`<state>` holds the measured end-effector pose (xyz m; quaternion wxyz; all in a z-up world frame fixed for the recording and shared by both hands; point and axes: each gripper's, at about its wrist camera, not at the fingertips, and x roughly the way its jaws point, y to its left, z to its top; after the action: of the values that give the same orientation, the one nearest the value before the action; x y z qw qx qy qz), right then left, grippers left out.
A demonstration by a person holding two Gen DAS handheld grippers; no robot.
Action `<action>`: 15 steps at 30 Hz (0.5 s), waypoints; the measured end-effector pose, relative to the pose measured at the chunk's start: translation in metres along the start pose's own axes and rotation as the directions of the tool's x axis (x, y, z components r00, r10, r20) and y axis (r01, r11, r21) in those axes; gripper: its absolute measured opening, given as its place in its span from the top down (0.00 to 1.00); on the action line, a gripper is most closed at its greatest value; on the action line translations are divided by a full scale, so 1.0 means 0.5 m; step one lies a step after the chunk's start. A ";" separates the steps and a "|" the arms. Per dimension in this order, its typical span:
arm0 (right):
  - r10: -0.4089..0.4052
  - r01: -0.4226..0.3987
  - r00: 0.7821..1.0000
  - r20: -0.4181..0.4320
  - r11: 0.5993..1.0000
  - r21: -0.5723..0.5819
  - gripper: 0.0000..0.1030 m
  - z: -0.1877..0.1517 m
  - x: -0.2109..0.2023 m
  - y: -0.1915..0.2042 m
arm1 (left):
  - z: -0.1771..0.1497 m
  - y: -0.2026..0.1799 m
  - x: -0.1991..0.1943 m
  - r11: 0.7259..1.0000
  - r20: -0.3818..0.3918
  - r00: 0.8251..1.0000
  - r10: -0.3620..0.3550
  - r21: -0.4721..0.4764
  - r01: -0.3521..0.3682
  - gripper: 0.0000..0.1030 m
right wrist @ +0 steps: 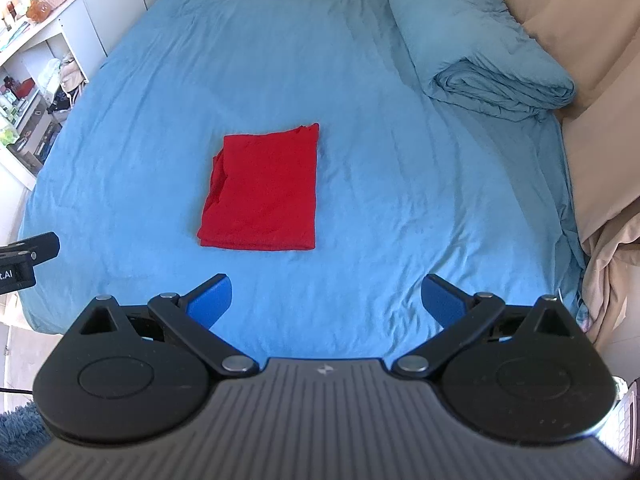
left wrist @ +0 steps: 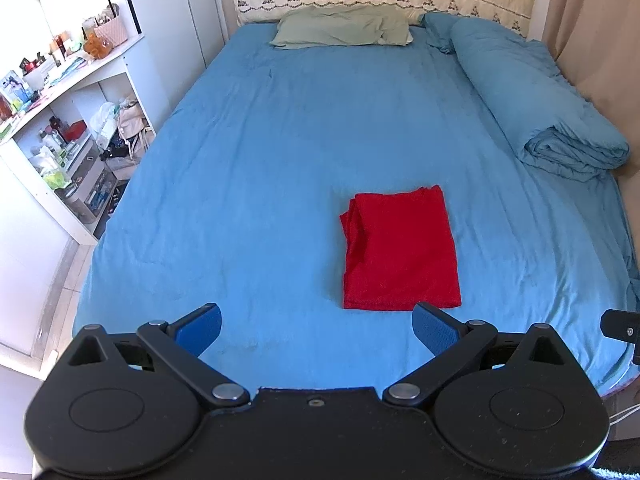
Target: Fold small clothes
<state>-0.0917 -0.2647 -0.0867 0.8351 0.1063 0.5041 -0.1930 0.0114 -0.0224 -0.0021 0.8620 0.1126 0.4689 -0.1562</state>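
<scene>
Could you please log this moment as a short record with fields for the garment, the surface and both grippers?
garment: red cloth, folded into a rectangle, lying flat
surface: blue bedsheet
left gripper: open, empty, short of the cloth's near edge
right gripper: open, empty, apart from the cloth
bedding: rolled blue duvet at the right, green pillow at the head

The left gripper (left wrist: 317, 330) is hovering with its blue fingers (left wrist: 200, 328) spread wide apart, gripping nothing. The right gripper (right wrist: 327, 300) is hovering alongside it, its blue fingers (right wrist: 442, 300) likewise spread wide and empty.
</scene>
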 end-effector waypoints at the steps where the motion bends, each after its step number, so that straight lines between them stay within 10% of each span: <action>1: 0.000 0.000 1.000 0.000 1.000 0.001 0.00 0.001 0.001 -0.001 | 0.000 -0.001 -0.001 1.000 0.002 1.000 -0.001 0.001 0.001 0.00; 15: 0.000 0.000 1.000 0.002 1.000 0.005 0.00 -0.001 0.004 -0.006 | -0.007 0.004 -0.009 1.000 0.009 1.000 0.003 0.007 -0.003 0.00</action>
<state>-0.0923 -0.2678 -0.0886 0.8353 0.1082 0.5026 -0.1946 0.0072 -0.0189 -0.0002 0.8640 0.1157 0.4642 -0.1572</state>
